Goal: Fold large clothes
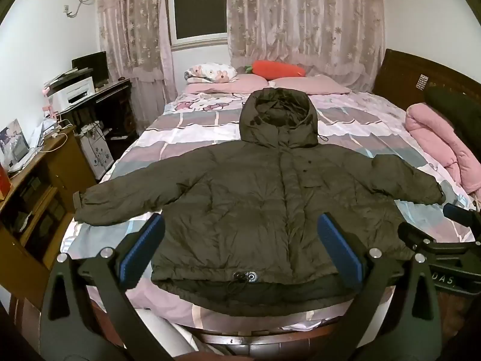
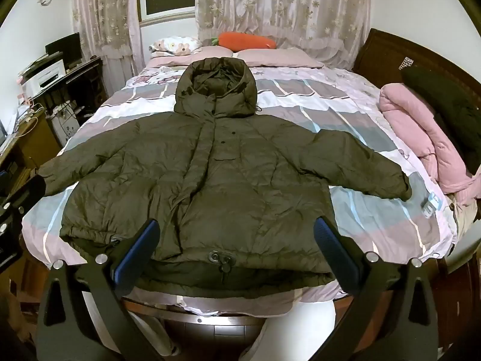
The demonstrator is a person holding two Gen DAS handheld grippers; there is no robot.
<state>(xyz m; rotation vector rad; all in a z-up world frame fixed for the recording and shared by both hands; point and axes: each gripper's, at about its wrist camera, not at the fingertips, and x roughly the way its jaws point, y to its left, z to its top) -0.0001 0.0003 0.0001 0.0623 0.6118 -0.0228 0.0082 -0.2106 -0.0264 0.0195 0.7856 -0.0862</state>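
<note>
Blue-padded fingers [image 1: 150, 240] of the left gripper [image 1: 240, 240] stand spread wide with nothing between them, poised above the hem of a dark olive puffer jacket [image 1: 255, 195]. The right gripper [image 2: 237, 240] is likewise released, its fingers [image 2: 330, 240] splayed and empty over the jacket's lower edge. Both tools tilt downward toward the garment from the foot of the bed, side by side; part of the right one's black frame shows at the right edge of the left wrist view.

The jacket lies front up and flat on the bed [image 2: 375, 225], sleeves stretched out to either side, hood [image 1: 279, 114] pointing toward the pillows [image 1: 255, 85]. A drawstring toggle [image 1: 243, 279] sits at the middle of the hem, nearest the grippers. Beneath it is a pink, grey and white patterned sheet. A carrot-shaped cushion [image 1: 278, 69] rests behind the pillows against lace curtains [image 1: 300, 15], and a rolled pink quilt [image 2: 421, 138] lies along the bed's right side. A desk with a printer [image 1: 75, 90] stands to the left.
</note>
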